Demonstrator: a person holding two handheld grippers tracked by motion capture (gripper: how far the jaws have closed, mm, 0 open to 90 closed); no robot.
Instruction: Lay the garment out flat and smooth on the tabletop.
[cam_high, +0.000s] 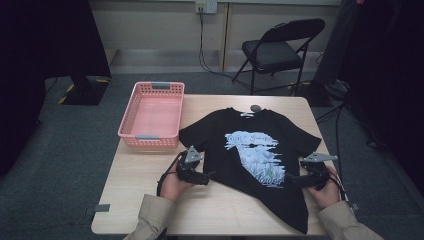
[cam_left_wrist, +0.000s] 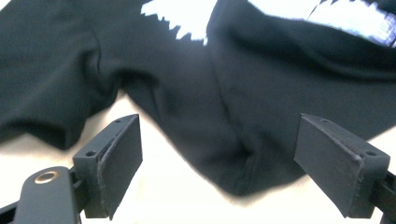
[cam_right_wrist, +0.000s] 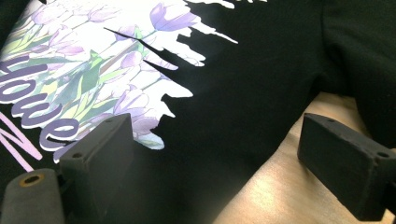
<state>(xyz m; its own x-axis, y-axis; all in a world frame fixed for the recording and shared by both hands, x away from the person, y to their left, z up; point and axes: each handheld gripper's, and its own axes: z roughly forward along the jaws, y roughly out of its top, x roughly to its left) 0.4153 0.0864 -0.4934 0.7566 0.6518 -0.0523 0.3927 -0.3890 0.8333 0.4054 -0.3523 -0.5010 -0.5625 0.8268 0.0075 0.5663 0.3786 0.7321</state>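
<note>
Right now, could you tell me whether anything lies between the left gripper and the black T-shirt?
Nothing visible does. The left gripper has its jaws open just short of the black T-shirt, with bare table between them.

The T-shirt (cam_high: 250, 155) lies spread on the worktop (cam_high: 145, 195), the basket (cam_high: 152, 115) just left of it (at the far corner), a chair (cam_high: 277, 50) behind.

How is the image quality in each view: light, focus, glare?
High view: dim room, sharp enough, the black T-shirt loses its folds in darkness. Left gripper view: the white print is overexposed, cloth soft with blur. Right gripper view: the flower print is clear, and the table shows mild glare.
</note>
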